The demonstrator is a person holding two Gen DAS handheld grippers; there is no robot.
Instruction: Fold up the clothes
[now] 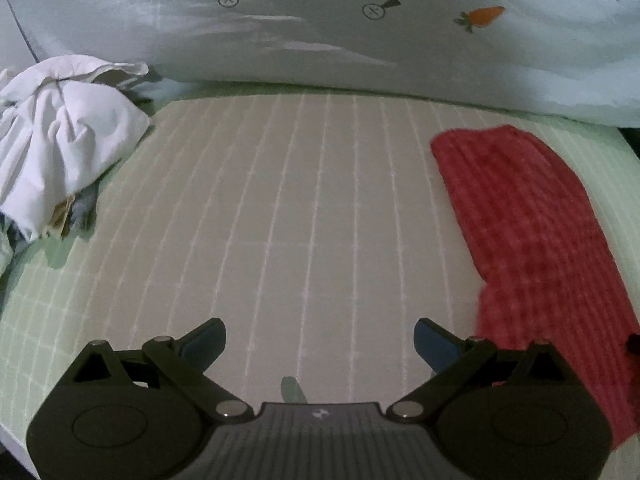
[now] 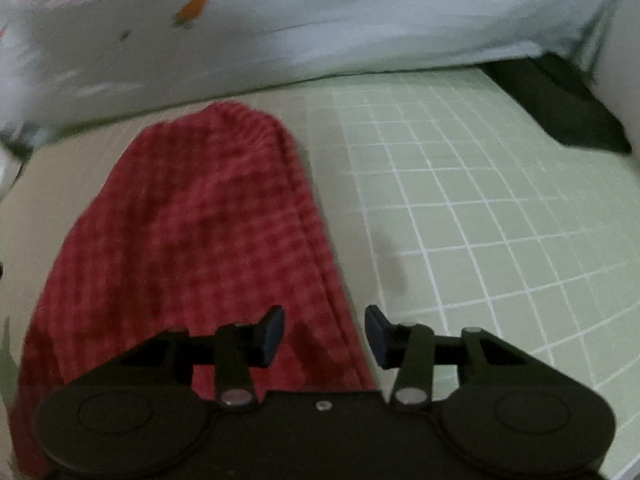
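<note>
I can read no words or numbers. The only signs I find are two small circled-x marks printed on the pillow [image 1: 320,28], upper middle of the left wrist view, and a small pale logo on the left gripper [image 1: 320,344] body, bottom centre.

Pale green gridded bed sheet [image 1: 280,208] is spread flat. Red textured cloth [image 1: 532,248] is laid folded on it, right of the sheet's middle. Crumpled white garment [image 1: 60,144] is piled far left of the red cloth. Carrot-print pillow [image 1: 360,40] is set behind the red cloth.
</note>
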